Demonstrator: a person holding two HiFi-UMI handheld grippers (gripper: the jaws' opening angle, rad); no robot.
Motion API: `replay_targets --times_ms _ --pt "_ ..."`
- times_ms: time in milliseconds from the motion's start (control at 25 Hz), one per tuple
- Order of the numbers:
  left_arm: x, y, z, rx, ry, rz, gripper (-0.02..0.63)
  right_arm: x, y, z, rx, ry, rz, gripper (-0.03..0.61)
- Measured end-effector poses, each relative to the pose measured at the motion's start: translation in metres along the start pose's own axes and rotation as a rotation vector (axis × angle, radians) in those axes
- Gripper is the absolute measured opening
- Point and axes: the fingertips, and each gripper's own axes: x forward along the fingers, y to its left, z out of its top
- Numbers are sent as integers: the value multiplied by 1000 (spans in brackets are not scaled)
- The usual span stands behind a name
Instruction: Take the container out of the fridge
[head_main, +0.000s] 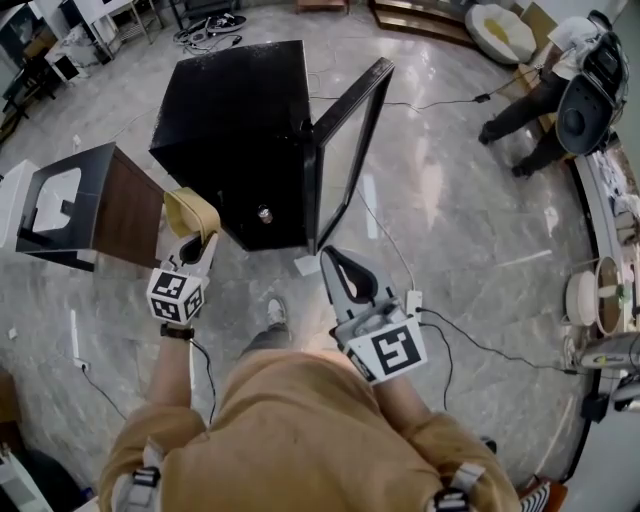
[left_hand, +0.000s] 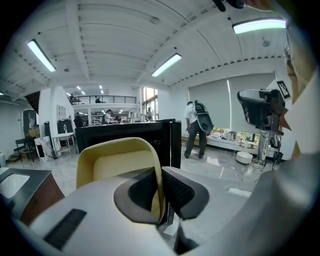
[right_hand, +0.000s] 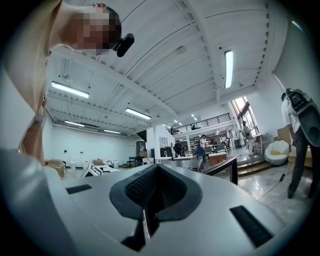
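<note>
In the head view the fridge (head_main: 240, 130) stands with its door (head_main: 350, 150) open, and the container (head_main: 192, 212) is outside, just left of it, in the left gripper (head_main: 197, 243). The left gripper view shows the jaws pinching the container's wall. The right gripper view shows the right gripper (right_hand: 155, 192) with its jaws pressed together, empty.

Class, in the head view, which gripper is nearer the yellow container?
Left. The left gripper grips the yellow container by its wall. The right gripper, shut and empty, is off to the container's right, near the open fridge door.
</note>
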Motion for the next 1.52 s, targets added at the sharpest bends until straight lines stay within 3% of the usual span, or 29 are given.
replay_targets --times_ms 400,680,1000,1520 --pt "-37 6 29 -66 -137 84 25 -2 -24 11 6 -23 -67 0" --pt "-70 8 37 -116 -210 148 25 -3 -25 6 1 -6 -56 0" --pt "-104 4 50 -107 -317 258 25 1 -34 8 3 -6 -68 0" --pt "-127 1 77 -136 -428 291 25 8 -69 10 25 -29 -139 0"
